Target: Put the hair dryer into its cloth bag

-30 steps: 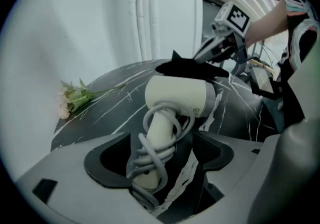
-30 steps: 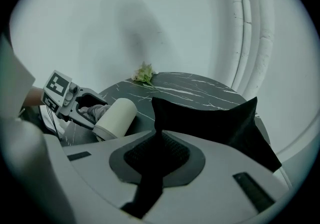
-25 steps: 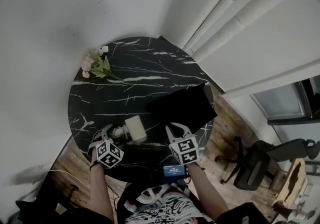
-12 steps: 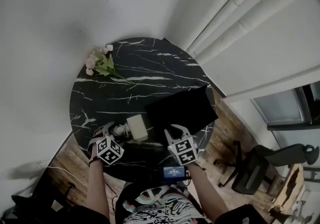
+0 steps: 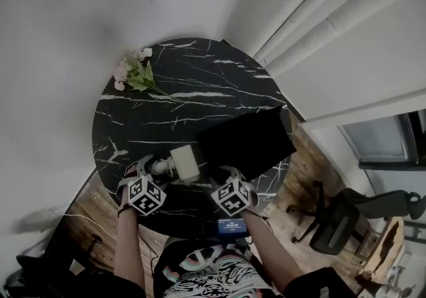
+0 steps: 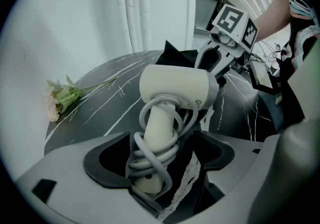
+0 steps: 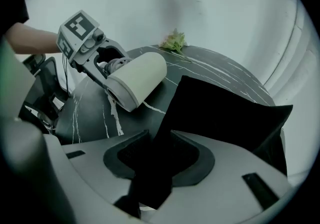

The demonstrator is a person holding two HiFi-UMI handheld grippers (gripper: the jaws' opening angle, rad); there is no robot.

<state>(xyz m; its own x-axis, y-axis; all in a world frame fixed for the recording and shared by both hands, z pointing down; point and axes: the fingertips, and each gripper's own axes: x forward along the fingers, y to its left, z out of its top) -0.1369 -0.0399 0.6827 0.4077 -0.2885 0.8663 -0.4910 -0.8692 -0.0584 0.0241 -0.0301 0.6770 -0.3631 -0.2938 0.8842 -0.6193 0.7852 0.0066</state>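
Observation:
A cream hair dryer (image 5: 184, 162) with its grey cord wound round the handle (image 6: 159, 133) stands up out of my left gripper (image 5: 148, 169), which is shut on that handle just above the table's near edge. The black cloth bag (image 5: 246, 140) lies flat on the table to its right. My right gripper (image 5: 223, 171) sits at the bag's near corner. Its jaws have just been opening, and they stand apart with the black cloth (image 7: 150, 168) between them. In the right gripper view the dryer's barrel (image 7: 137, 80) is just left of the bag (image 7: 225, 113).
The round black marble table (image 5: 133, 130) stands in a corner against white walls. A small bunch of flowers (image 5: 133, 74) lies at its far left rim. A small device with a lit screen (image 5: 231, 227) is by my waist. An office chair (image 5: 346, 213) stands on the wooden floor at right.
My right gripper has come down and to the left onto the bag's near corner, and it has rolled. The left gripper and the dryer have kept their place.

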